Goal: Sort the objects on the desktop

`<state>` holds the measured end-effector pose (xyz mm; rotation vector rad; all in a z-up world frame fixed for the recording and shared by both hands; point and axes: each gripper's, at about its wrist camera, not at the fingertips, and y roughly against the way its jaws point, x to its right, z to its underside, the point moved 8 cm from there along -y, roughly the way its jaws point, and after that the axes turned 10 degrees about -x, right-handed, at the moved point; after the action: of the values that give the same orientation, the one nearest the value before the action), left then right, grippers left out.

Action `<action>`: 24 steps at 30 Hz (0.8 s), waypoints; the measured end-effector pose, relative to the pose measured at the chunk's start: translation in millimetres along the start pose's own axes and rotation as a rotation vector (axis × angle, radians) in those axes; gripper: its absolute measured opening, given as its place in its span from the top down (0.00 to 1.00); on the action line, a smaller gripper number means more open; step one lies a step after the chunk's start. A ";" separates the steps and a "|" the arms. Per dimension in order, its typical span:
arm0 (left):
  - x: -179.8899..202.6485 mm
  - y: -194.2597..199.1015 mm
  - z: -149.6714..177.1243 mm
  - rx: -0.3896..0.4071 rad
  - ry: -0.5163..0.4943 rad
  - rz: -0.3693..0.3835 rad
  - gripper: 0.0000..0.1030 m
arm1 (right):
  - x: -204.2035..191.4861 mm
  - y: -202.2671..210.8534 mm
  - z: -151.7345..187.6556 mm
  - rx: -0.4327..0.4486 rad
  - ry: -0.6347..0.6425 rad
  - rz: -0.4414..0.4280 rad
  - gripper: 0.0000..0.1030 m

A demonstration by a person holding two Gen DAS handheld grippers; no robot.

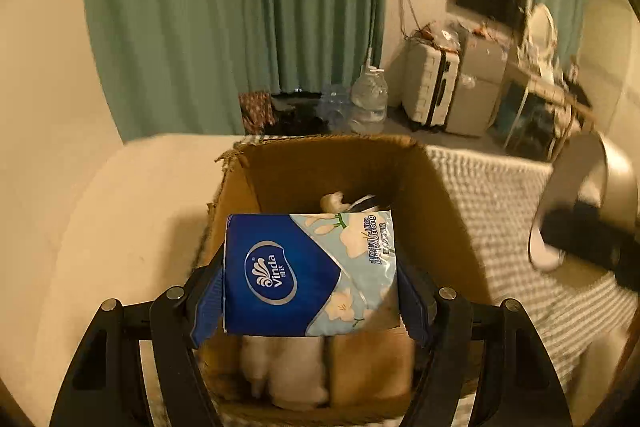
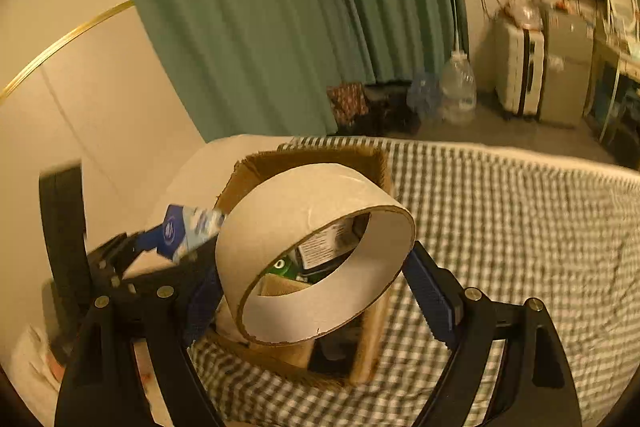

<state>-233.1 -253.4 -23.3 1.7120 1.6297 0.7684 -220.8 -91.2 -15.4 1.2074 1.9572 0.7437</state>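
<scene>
My left gripper (image 1: 310,301) clamps the Vinda tissue pack (image 1: 310,273) and my right gripper (image 2: 316,301) the cardboard tape ring (image 2: 316,255), both poised above the open cardboard box (image 1: 440,211); next, I judge, lower and release inside.

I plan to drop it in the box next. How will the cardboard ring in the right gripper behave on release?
The cardboard ring looks thin-walled and hollow, so probably light and easily squashed out of round. Being circular, it may roll if it lands on edge. The cardboard box beneath already holds items, so it may settle tilted.
</scene>
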 end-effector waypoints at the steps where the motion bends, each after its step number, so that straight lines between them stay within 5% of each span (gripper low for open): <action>1: 0.2 -5.4 4.2 -0.001 -0.018 0.006 0.28 | -2.1 -6.3 -0.6 -0.003 0.001 0.001 0.18; 4: -1.3 -23.2 11.8 -0.043 -0.010 0.043 0.22 | -8.6 -24.5 -7.1 -0.023 -0.048 -0.006 0.15; 7: -2.6 -28.8 17.5 -0.054 -0.007 0.062 0.04 | -28.5 -17.0 -11.7 0.073 -0.059 0.063 0.01; 10: -1.1 -28.9 22.9 -0.044 -0.039 0.024 0.03 | -30.3 -9.0 -23.1 0.153 -0.023 0.202 0.00; 14: -4.8 -19.3 24.8 -0.022 -0.055 -0.017 0.03 | -30.6 11.1 -19.5 0.179 -0.005 0.272 0.00; 20: -17.5 46.0 0.6 0.078 0.025 0.045 0.01 | -16.0 78.4 -6.3 0.266 0.036 0.369 0.01; 24: -10.3 101.2 -12.5 0.192 0.052 0.028 0.00 | -10.2 150.6 8.6 0.402 0.050 0.383 0.01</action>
<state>-180.6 -265.1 64.0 1.8658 1.7667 0.6929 -134.8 -39.7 97.9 1.8571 1.9999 0.5802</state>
